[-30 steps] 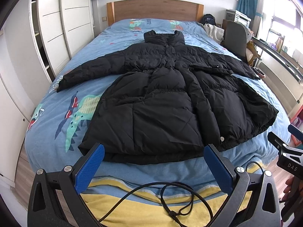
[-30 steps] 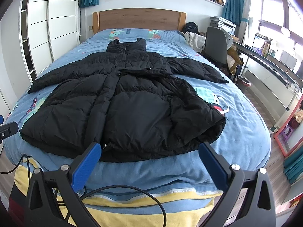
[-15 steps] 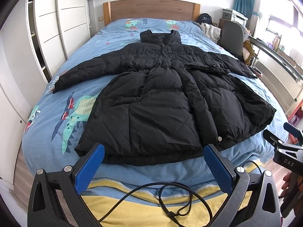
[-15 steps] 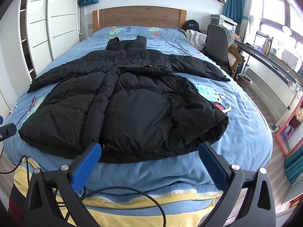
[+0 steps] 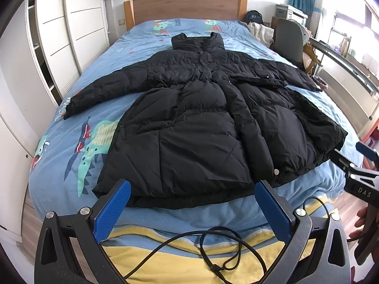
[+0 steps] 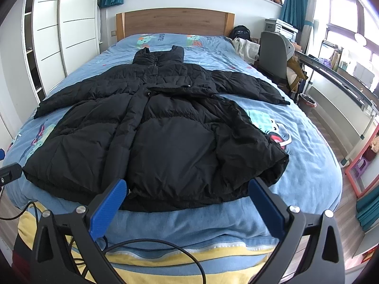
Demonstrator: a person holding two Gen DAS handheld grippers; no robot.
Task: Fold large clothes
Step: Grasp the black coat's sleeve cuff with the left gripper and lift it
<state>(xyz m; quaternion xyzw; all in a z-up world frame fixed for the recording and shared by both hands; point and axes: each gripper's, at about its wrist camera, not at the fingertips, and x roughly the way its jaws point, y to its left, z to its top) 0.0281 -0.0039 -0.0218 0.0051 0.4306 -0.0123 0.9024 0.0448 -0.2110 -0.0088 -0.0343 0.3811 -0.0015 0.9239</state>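
Black quilted puffer coat (image 5: 201, 123) lies spread flat on the blue cartoon-print bedspread (image 5: 71, 146), just ahead of the left gripper (image 5: 191, 209), whose jaws gape wide and empty.

Ahead of the right gripper (image 6: 189, 209), equally wide, the hem looks bulky, soft, probably slippery; pinching its corners seems best.

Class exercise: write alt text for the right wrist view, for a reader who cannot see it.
A long black puffer coat lies flat, sleeves spread, on a blue cartoon-print bed. The open right claw, with blue pads, hovers empty near the coat's hem.
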